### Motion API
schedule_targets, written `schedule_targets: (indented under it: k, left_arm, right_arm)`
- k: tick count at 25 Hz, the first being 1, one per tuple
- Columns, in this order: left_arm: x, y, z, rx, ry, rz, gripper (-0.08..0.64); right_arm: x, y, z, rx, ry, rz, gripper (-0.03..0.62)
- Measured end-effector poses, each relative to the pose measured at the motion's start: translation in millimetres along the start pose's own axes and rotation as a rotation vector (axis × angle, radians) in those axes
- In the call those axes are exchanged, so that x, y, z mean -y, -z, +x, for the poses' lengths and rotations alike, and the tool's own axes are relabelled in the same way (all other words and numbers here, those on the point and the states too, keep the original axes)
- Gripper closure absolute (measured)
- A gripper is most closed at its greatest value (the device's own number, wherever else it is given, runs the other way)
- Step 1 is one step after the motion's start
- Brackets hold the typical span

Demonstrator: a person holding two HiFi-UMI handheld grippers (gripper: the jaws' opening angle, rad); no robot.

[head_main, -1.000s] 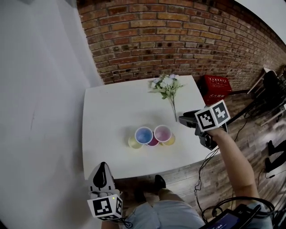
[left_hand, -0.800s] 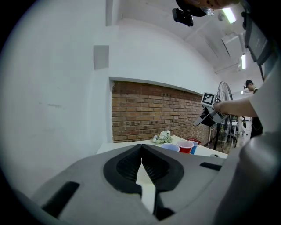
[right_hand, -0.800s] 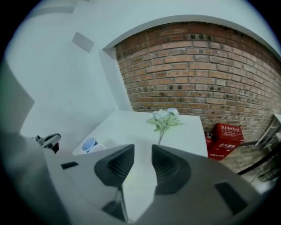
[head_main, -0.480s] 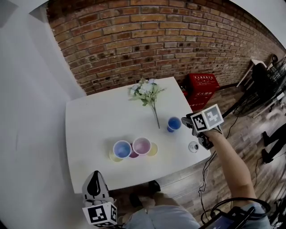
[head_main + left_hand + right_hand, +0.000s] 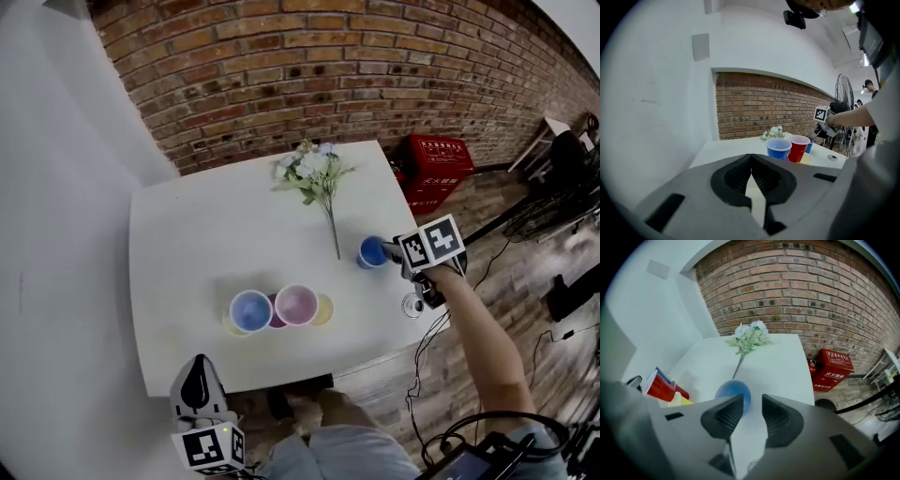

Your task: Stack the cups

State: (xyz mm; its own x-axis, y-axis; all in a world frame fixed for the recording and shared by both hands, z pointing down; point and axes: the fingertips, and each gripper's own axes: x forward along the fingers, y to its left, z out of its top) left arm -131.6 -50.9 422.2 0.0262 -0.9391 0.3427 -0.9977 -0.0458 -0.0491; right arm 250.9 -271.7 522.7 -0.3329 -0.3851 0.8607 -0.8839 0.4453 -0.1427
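Observation:
A lone blue cup (image 5: 371,251) (image 5: 733,391) stands upright near the right edge of the white table (image 5: 187,244). My right gripper (image 5: 389,251) (image 5: 751,401) hovers just right of it, tilted steeply down. Its jaws are open and have just been opening slightly, with only bare table between them. The cup's rim shows past the left finger (image 5: 726,416). A cluster of blue (image 5: 251,310) (image 5: 778,148), red (image 5: 296,305) (image 5: 798,147) and yellow (image 5: 322,309) cups stands near the front. My left gripper (image 5: 199,380) (image 5: 751,159) hangs below the table's front edge, fingertips touching, empty.
A bunch of artificial flowers (image 5: 314,172) (image 5: 749,337) lies at the back of the table, its stem reaching toward the lone cup. A small round object (image 5: 411,305) sits at the right front corner. A red crate (image 5: 433,159) stands on the floor by the brick wall.
My right gripper has come down and in beside the lone blue cup, which it hid a second ago. The left gripper has sunk a little by the front edge.

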Motion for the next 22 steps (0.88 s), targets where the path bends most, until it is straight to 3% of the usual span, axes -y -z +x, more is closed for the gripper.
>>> schedule_targets:
  k: [6, 9, 13, 22]
  left_arm:
    - [0.2, 1.2, 1.2, -0.011, -0.008, -0.002, 0.551]
    - [-0.8, 2.4, -0.2, -0.013, -0.01, -0.004, 0.551]
    - [-1.8, 3.1, -3.4, -0.012, -0.012, -0.008, 0.551]
    - [-2.8, -7.0, -22.4, 0.05, -0.007, -0.014, 0.551]
  right_arm:
    - [3.3, 5.1, 12.4, -0.034, -0.002, -0.011, 0.5]
    - [3.1, 5.8, 14.2, -0.044, 0.005, -0.02, 0.553]
    - [-0.8, -0.2, 8.4, -0.04, -0.003, -0.016, 0.563]
    - [-63.1, -51.6, -50.6, 0.018, -0.123, -0.082, 0.568]
